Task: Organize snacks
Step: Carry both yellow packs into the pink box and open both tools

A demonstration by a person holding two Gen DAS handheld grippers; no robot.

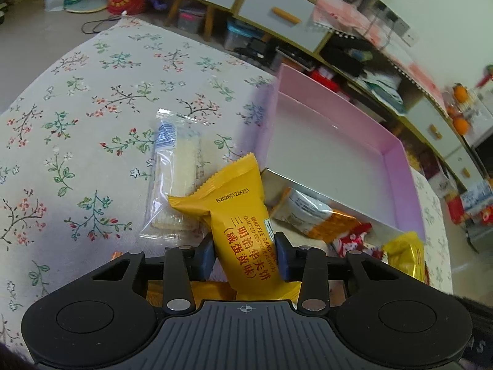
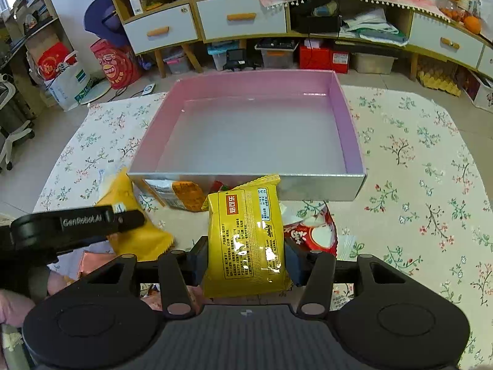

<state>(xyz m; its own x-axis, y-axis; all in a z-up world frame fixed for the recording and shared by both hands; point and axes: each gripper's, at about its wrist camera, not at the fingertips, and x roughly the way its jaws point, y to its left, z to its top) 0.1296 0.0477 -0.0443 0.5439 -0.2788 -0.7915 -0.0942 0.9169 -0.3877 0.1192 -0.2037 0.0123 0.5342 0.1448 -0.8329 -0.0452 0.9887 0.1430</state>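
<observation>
A yellow waffle sandwich packet [image 1: 243, 231] is clamped in the left gripper [image 1: 245, 257] beside the shallow pink cardboard box [image 1: 397, 166], while a glossy yellow snack pouch [image 2: 246, 240] is pinched by the right gripper [image 2: 245, 262]; a clear-wrapped wafer [image 1: 174, 178] is only seen leftward.

Two grippers each clamp one yellow snack packet [image 1: 243, 231] [image 2: 246, 240], while one pink box [image 2: 348, 129], one clear wafer packet [image 1: 175, 182], one orange-and-white packet [image 1: 311, 212] and one red packet [image 2: 314, 234] lie on one floral cloth [image 1: 77, 123].
</observation>
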